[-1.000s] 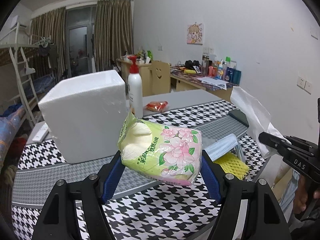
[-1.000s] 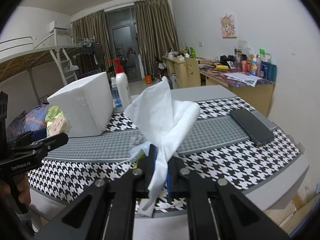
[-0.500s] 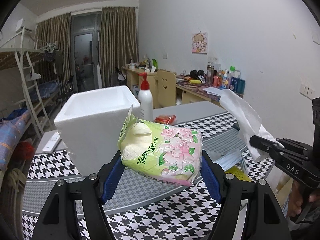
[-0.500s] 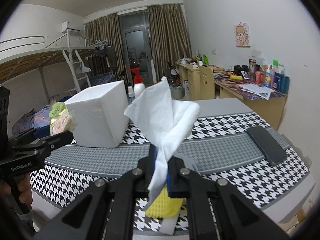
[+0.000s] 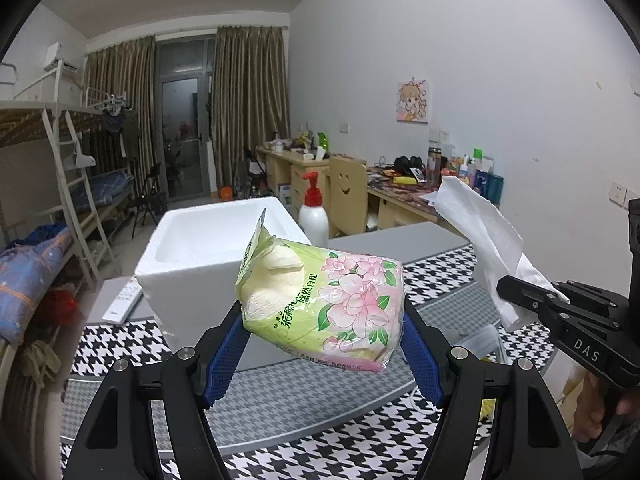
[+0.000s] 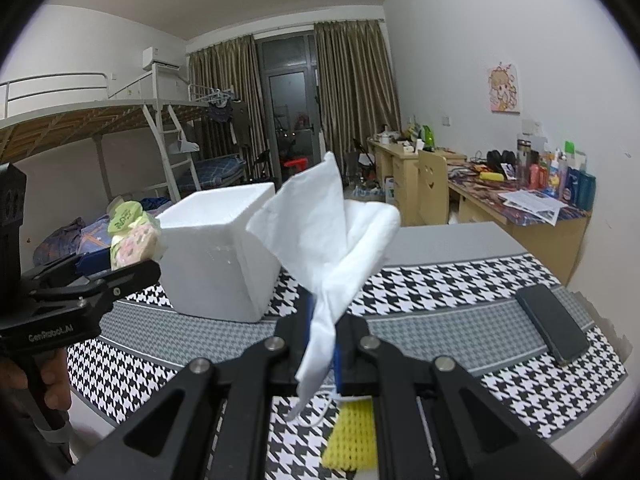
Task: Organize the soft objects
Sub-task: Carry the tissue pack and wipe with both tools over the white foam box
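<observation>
while both tilt downward, left gripper (image 5: 322,328) clamps tissue pack (image 5: 320,304), right gripper (image 6: 322,332) pinches tissue (image 6: 332,240).

Right gripper (image 6: 323,346) pinches white tissue (image 6: 328,240) before what looks like a foam box (image 6: 218,256).

Left gripper (image 5: 322,354) fingers spread, clamping; right gripper (image 6: 322,344) fingers pinched.

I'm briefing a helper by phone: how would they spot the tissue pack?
Find the white foam box on the houndstooth table. In front of it, the left gripper holds the tissue pack in the air: green plastic with pink flowers, unlike the plain white tissue nearby.
</observation>
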A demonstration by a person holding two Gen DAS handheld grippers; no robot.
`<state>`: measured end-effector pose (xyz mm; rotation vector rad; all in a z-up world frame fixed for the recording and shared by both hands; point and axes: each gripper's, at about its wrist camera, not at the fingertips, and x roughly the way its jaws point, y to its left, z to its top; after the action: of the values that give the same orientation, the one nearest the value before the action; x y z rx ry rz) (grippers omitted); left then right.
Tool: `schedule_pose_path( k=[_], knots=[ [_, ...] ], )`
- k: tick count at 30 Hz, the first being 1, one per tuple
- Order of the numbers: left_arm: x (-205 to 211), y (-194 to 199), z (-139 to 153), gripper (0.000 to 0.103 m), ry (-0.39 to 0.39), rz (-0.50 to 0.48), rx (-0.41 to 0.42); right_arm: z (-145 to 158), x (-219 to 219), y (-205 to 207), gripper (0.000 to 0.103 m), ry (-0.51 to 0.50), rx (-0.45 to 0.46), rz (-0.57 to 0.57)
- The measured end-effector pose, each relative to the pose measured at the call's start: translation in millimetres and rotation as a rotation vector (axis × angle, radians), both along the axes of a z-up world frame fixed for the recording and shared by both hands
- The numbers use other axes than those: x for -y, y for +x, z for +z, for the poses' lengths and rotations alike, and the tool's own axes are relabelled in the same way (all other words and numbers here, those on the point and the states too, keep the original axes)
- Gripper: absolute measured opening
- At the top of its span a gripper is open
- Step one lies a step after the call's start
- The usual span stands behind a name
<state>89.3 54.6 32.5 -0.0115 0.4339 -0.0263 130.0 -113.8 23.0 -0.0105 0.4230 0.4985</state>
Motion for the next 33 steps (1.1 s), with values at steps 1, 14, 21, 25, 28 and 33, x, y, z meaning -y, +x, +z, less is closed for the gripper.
schedule_pose_path(
  k=[1,14,21,25,28,33],
  knots=[
    [-1.1,1.1,0.8,0.074,0.000,0.005,0.003,0.8,-1.1,0.3,0.011,0.000,0.002,0.002],
    [-21.7,11.7,16.7,0.074,0.010,0.064,0.038,13.7,-25.0,11.9,0.011,0.000,0.025,0.041],
    [-26.1,15.8,29.8,0.074,0.031,0.094,0.078,22.7,-37.7,21.0,0.011,-0.010,0.040,0.059],
    [-28.7,20.5,32.8,0.074,0.031,0.112,0.086,26.9,-45.7,23.0,0.011,-0.007,0.047,0.071],
    [-31.5,24.1,35.1,0.074,0.032,0.128,0.089,31.0,-51.6,24.5,0.011,-0.006,0.054,0.079],
    [-32.9,25.6,36.9,0.074,0.033,0.144,0.098,36.5,-58.2,29.1,0.011,-0.010,0.059,0.087]
  ],
)
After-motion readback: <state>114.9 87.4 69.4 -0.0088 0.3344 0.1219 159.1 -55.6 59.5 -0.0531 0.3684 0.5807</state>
